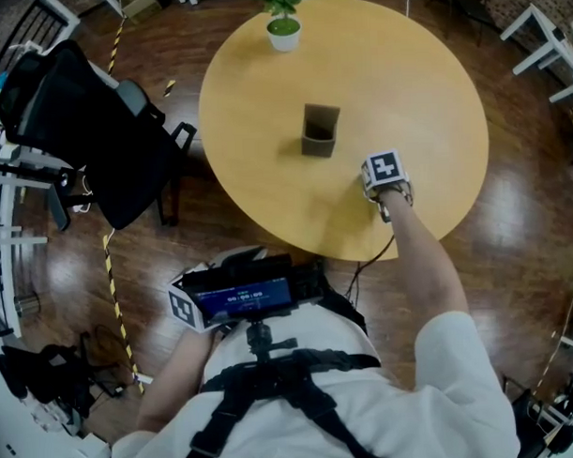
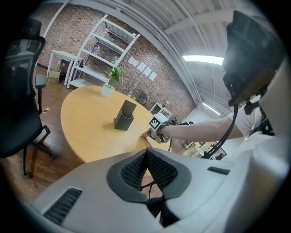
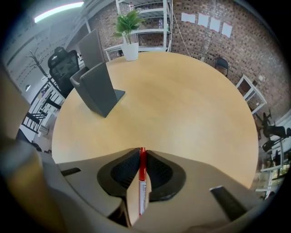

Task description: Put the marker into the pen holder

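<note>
A red-capped marker [image 3: 142,177] with a white barrel stands upright between the pads of my right gripper [image 3: 142,152], which is shut on it. That gripper [image 1: 383,178] points steeply down over the near right part of the round wooden table [image 1: 254,93]; its marker is hidden in the head view. The dark grey pen holder [image 1: 320,130] stands upright mid-table, to the left of and beyond the right gripper [image 2: 157,129], apart from it. It also shows in both gripper views as a pen holder [image 3: 97,88] [image 2: 124,116]. My left gripper [image 2: 146,154] is held off the table near the body, pads together, nothing between them.
A small potted plant [image 1: 283,26] sits at the table's far edge. A black office chair [image 1: 86,136] stands left of the table on the wooden floor. White shelving [image 2: 102,45] lines the brick wall behind. Yellow-black tape [image 1: 115,295] lies on the floor.
</note>
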Action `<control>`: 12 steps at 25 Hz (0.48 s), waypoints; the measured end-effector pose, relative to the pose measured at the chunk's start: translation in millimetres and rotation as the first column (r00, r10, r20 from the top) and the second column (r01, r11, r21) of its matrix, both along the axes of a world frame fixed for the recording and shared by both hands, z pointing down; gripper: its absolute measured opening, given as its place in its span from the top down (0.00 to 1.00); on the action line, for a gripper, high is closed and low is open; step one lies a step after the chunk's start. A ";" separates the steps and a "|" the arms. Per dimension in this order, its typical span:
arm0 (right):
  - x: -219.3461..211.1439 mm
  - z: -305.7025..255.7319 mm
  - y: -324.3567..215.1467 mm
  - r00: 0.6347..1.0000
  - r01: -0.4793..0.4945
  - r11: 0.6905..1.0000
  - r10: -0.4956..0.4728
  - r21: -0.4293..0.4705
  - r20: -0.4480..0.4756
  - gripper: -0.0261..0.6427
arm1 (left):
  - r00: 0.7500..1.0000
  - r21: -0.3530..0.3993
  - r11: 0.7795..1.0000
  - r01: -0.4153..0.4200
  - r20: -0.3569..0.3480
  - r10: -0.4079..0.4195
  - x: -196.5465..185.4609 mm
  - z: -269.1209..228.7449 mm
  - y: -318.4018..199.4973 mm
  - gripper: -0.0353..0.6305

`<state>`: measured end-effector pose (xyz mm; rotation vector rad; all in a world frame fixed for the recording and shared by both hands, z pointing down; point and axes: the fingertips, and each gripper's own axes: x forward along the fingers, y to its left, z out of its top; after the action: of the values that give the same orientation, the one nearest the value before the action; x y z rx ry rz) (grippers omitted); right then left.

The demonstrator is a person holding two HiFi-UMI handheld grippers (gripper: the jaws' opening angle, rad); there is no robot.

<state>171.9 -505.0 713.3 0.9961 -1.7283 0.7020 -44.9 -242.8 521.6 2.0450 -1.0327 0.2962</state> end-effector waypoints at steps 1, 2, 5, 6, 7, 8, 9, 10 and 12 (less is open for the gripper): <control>-3.7 -4.0 1.3 1.000 0.001 1.000 -0.001 0.010 0.029 0.90 | 1.000 0.001 1.000 -0.001 -0.002 0.001 -0.3 0.5 -0.4 0.95; -7.1 -8.6 3.4 0.998 0.000 1.000 -0.001 0.018 0.059 0.90 | 1.000 0.002 1.000 -0.003 -0.005 0.003 0.7 1.5 -0.9 0.95; -9.0 -30.6 10.8 0.995 -0.029 0.999 0.025 0.040 0.092 0.90 | 1.000 0.006 1.000 -0.013 -0.017 0.013 0.0 2.1 -3.5 0.95; -10.9 -41.2 11.3 0.994 -0.039 0.998 0.032 0.057 0.105 0.90 | 1.000 0.009 1.000 -0.017 -0.022 0.018 -1.9 0.8 -4.9 0.95; -16.0 -52.9 10.8 0.989 -0.044 0.996 0.033 0.079 0.141 0.90 | 0.999 0.011 1.000 -0.021 -0.028 0.022 -2.8 -0.4 -6.3 0.95; -22.5 -65.0 9.7 0.981 -0.050 0.993 0.029 0.104 0.192 0.90 | 0.999 0.014 1.000 -0.025 -0.033 0.026 -2.3 -1.0 -7.4 0.95; -29.2 -77.3 8.1 0.969 -0.057 0.990 0.023 0.131 0.248 0.90 | 0.999 0.016 0.999 -0.029 -0.037 0.030 -0.8 -1.1 -8.2 0.95; -35.7 -89.9 5.8 0.954 -0.066 0.985 0.016 0.159 0.299 0.90 | 0.999 0.018 0.999 -0.032 -0.039 0.033 1.0 -0.9 -8.7 0.95; -50.8 -116.8 -1.5 0.923 -0.087 0.972 -0.004 0.218 0.385 0.90 | 0.998 0.022 0.999 -0.035 -0.043 0.036 1.9 -1.1 -10.1 0.95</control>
<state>121.1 -506.5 596.5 1.1105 -2.1764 0.7729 -43.0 -252.9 520.5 2.0816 -0.9777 0.2584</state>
